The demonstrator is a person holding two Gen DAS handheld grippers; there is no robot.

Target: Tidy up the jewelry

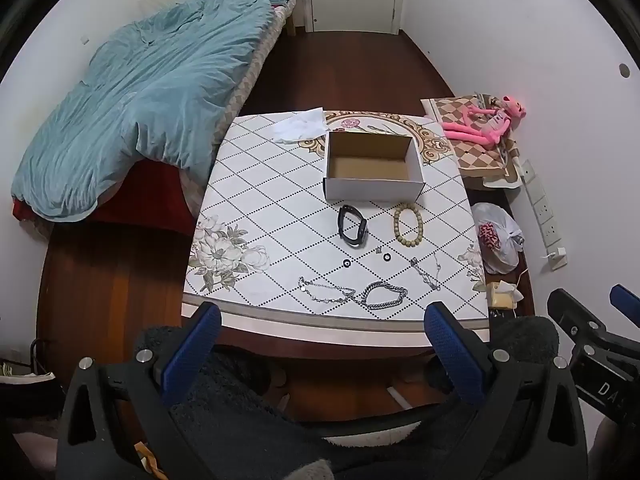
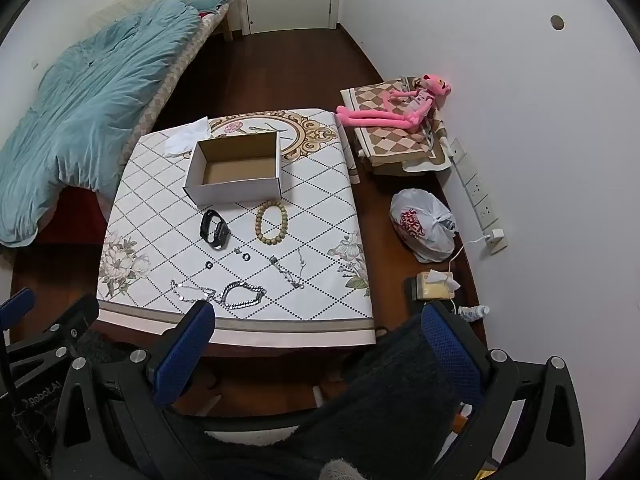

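An open cardboard box (image 1: pixel 374 166) (image 2: pixel 236 170) stands empty on the patterned table (image 1: pixel 256 216) (image 2: pixel 160 208). In front of it lie a black wristband (image 1: pixel 352 226) (image 2: pixel 215 229), a wooden bead bracelet (image 1: pixel 408 224) (image 2: pixel 272 224), two small black rings (image 1: pixel 346 265) (image 1: pixel 387 258), a thin necklace (image 1: pixel 426 274) (image 2: pixel 290 270), a disc chain (image 1: pixel 324 292) (image 2: pixel 190 292) and a thick silver chain bracelet (image 1: pixel 384 296) (image 2: pixel 244 296). My left gripper (image 1: pixel 324 336) and right gripper (image 2: pixel 320 336) are open and empty, held before the table's near edge.
A bed with a teal duvet (image 1: pixel 148 96) lies left. A pink plush toy (image 1: pixel 488 120) on a folded blanket, a white plastic bag (image 2: pixel 424 224), a power strip (image 2: pixel 476 188) and a tissue box (image 2: pixel 434 284) lie right. Crumpled white paper (image 1: pixel 302 126) sits behind the box.
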